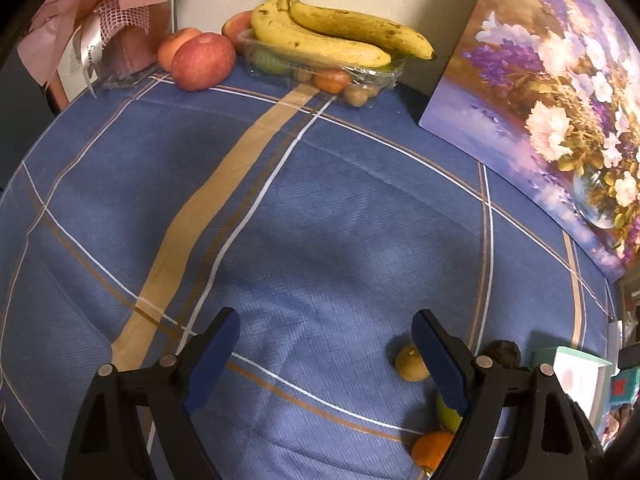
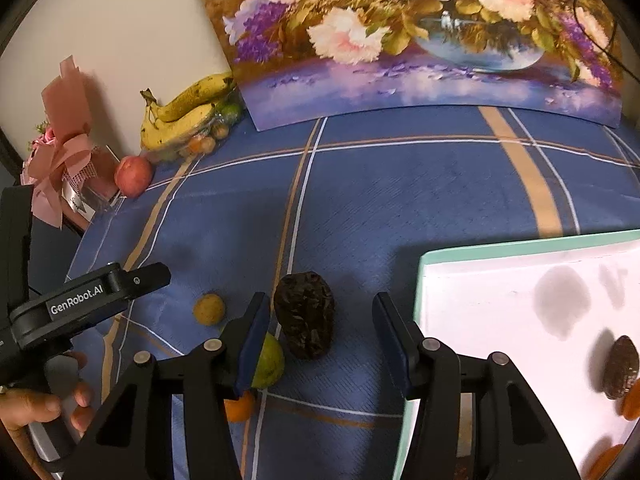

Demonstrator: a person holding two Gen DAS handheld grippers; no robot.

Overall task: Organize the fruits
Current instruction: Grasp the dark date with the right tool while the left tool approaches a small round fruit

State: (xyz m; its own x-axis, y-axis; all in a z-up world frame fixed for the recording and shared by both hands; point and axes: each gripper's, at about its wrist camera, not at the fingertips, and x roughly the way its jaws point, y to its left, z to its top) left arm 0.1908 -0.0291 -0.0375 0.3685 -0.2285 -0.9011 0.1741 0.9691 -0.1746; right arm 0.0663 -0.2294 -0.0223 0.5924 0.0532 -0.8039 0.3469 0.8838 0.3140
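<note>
Fruits lie on a blue plaid cloth [image 2: 400, 208] before a floral painting [image 2: 400, 40]. The dark wrinkled fruit [image 2: 305, 314] lies near the white tray [image 2: 480, 304], long axis toward the painting. Right gripper [image 2: 320, 328] stands apart around it, untouching; left gripper [image 1: 324, 344] gapes over bare cloth.

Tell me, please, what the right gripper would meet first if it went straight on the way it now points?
Most likely the dark wrinkled fruit lying on the blue checked cloth. It sits just ahead of the right gripper, between the open jaws but nearer the left one. Depth is hard to judge through the fisheye.
</note>
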